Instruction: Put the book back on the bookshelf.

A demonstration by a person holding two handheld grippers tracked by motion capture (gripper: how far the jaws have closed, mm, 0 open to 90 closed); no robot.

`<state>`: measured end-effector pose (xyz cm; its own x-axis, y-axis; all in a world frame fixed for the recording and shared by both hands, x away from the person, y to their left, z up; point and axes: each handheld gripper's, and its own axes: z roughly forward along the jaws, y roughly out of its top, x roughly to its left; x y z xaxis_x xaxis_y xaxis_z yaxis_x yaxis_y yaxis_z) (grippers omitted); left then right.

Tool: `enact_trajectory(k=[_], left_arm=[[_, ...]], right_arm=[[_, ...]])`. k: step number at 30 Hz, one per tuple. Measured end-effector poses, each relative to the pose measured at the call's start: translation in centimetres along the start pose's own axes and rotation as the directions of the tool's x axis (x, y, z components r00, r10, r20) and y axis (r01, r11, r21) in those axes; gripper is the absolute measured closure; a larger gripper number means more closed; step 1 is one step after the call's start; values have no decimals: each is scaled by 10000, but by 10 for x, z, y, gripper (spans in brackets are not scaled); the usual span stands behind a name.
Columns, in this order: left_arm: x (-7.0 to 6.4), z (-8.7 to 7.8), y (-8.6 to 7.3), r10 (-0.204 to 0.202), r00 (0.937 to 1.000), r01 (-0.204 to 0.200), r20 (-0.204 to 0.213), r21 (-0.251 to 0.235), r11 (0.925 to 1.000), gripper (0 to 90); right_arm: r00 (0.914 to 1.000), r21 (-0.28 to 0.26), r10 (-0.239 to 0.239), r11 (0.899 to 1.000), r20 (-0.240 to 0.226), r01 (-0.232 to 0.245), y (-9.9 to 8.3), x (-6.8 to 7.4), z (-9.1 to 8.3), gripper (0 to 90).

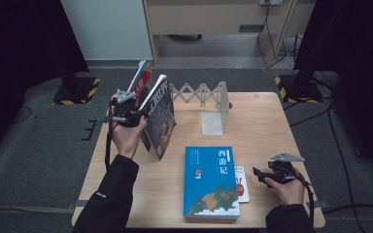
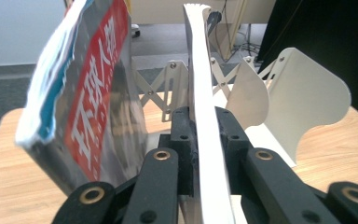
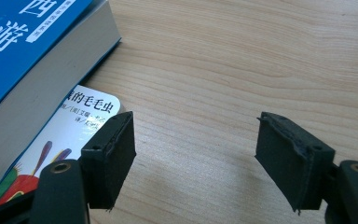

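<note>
The left gripper (image 1: 126, 116) is clamped on a magazine (image 1: 161, 116), held upright and tilted above the left part of the wooden table (image 1: 262, 121). In the left gripper view the jaws close on the page edge of the magazine (image 2: 204, 116), which runs straight up between them. A second magazine with red lettering (image 2: 93, 102) leans just to the left of it. The white expanding book rack (image 1: 209, 104) stands behind, near the far edge of the table, with its end plates (image 2: 307, 98) open to the right of the held magazine.

The right gripper (image 1: 264, 175) rests low at the near right of the table with its jaws spread wide and nothing between them. Just beside it lies a small white booklet (image 3: 74, 135), partly tucked under a thick blue book (image 1: 211, 182) that lies flat at the near centre.

The step in hand appears to be placing the held magazine into the rack.

1. Keep the grip firm; the magazine is thin and likely to flex or slip.
2. Align its lower edge with 1 gap between 2 rack plates before lowering.
3. Hold it vertical, so that it does not push the leaning magazine over.
4. Release only when the rack supports it.
</note>
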<state>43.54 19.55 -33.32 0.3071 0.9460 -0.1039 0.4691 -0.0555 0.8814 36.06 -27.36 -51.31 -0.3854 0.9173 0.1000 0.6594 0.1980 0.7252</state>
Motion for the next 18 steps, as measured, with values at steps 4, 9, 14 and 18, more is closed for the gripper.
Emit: enact_trajectory(k=[4,9,14,18], left_arm=[[-2,10,3,129,9999,-127,-34,509,9986,733],[-2,20,3,-45,10000,51,-75,891,9960,813],[-4,20,6,158,9992,-134,-361,661,9977,821],[-2,19,14,66,9969,-44,-787,283,9996,822]], right_arm=[[10000,2,38,10000,-16,-38,0,0,0,280],[10000,10,-16,10000,-60,16,0,-1,0,279],[10000,6,73,10000,-37,-73,0,-1,0,279],[10000,-9,51,10000,-22,-51,0,-1,0,279]])
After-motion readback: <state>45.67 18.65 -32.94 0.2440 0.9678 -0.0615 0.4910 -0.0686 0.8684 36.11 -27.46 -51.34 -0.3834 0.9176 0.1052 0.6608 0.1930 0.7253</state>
